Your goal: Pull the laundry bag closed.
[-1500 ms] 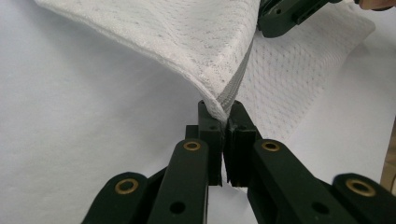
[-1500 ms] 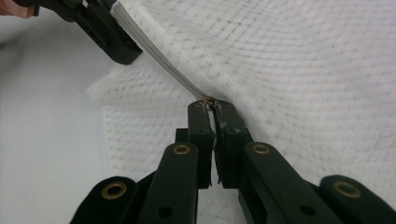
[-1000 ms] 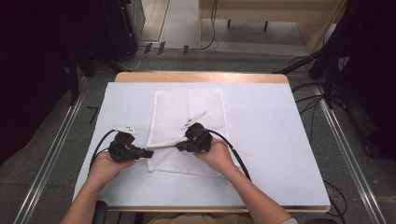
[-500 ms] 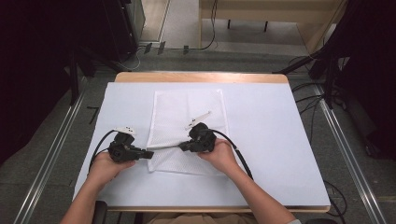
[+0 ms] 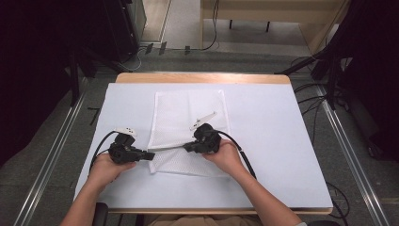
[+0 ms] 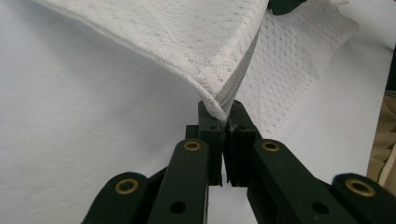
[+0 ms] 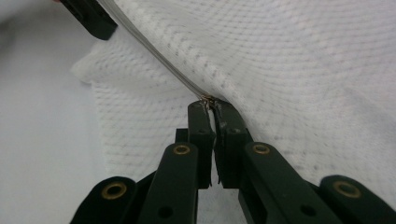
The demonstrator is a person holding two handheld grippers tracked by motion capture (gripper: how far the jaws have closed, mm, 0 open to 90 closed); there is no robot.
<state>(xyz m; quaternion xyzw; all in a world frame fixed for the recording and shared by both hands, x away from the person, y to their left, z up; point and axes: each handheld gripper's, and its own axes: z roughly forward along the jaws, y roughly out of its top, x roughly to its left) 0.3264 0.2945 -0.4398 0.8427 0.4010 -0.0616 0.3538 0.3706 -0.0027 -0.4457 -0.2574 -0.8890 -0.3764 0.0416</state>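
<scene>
I'm pinching the mesh bag's (image 5: 188,117) zipper end in my left gripper (image 6: 223,122), jaws clamped tight, while my right gripper (image 7: 211,106) is squeezing the pull just ahead of it. I'm keeping the zipper (image 5: 165,148) taut and straight between them, probably smoother.

Mesh bag (image 6: 196,42) cut off by frame top, zipper pull (image 7: 208,99) hidden between jaws
</scene>
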